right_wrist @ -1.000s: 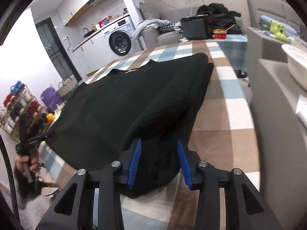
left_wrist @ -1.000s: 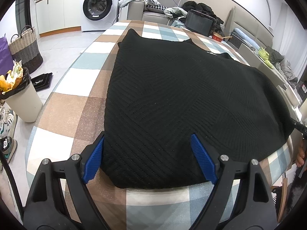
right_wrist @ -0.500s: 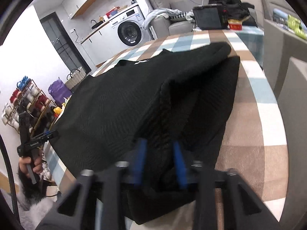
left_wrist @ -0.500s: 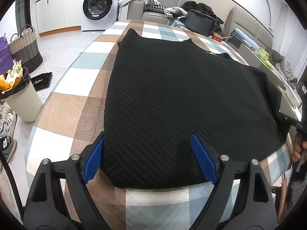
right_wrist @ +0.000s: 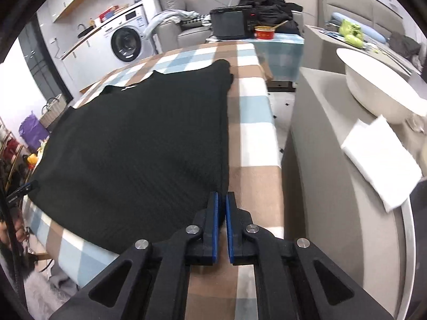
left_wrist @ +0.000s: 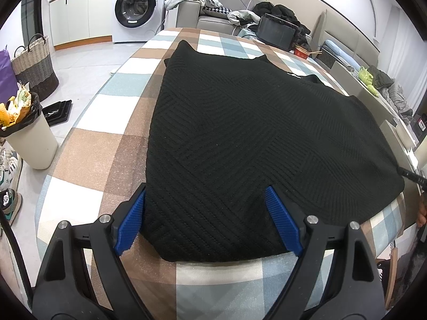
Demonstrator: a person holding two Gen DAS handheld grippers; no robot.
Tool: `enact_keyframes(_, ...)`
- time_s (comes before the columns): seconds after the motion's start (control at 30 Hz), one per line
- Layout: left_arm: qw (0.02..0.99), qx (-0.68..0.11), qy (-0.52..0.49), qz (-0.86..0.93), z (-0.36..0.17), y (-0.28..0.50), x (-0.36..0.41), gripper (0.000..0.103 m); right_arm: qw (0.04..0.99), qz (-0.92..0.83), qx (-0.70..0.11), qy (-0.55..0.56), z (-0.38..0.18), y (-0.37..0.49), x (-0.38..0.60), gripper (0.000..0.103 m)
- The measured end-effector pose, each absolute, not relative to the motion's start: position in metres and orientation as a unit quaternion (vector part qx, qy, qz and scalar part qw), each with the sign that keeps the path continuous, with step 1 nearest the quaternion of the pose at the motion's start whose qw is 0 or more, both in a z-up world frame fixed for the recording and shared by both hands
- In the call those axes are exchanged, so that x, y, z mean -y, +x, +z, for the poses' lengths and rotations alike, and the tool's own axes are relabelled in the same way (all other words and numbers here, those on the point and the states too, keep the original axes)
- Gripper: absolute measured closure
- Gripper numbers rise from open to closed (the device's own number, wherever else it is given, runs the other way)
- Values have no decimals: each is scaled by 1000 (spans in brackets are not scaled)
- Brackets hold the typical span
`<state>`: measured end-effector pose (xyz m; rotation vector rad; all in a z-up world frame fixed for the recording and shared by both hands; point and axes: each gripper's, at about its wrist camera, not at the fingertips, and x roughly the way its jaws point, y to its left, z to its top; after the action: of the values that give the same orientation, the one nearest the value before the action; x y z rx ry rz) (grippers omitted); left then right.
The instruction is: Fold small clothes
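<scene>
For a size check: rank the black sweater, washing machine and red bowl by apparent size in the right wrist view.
1. black sweater
2. washing machine
3. red bowl
The sweater lies nearest the camera, which exaggerates it.

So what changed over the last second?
The right claw has just closed its jaws on the near corner of the black sweater; the raised fold there is now flat and drawn taut. The left claw stayed wide open astride the other corner, unmoved.

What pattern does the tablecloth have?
Checks of brown, pale blue and white on the tablecloth; left wrist view.
</scene>
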<state>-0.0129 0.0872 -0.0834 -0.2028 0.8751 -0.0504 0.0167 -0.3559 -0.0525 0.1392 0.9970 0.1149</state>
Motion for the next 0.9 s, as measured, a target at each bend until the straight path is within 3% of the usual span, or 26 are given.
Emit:
enact_keyframes(0.13,901,-421,-101,-25,-83,-14,-88,19,875,58,-472,89,-52,11,359,85)
enact_keyframes(0.3,902,-421,-98,-29,-81,-16,-87,19,871,128,-453,138,-52,3,349,83)
enact_keyframes(0.4,902,-425,-67,-19,-82,-15,-83,21,879,118,-455,78,-61,-1,335,83)
enact_keyframes(0.5,901,-433,-34,-15,-84,-15,-78,34,882,112,-445,100,-60,-7,344,83)
enact_keyframes(0.53,902,-430,-33,-20,-83,-16,-79,46,885,106,-442,100,-57,-7,346,83)
enact_keyframes(0.6,901,-431,-38,-28,-80,-18,-80,61,897,88,-421,105,-47,-7,348,82)
enact_keyframes(0.73,905,-422,-42,-36,-74,-22,-85,79,911,103,-375,141,-30,-4,338,68)
enact_keyframes(0.9,903,-421,-76,-34,-70,-24,-99,77,897,144,-404,108,-44,10,294,62)
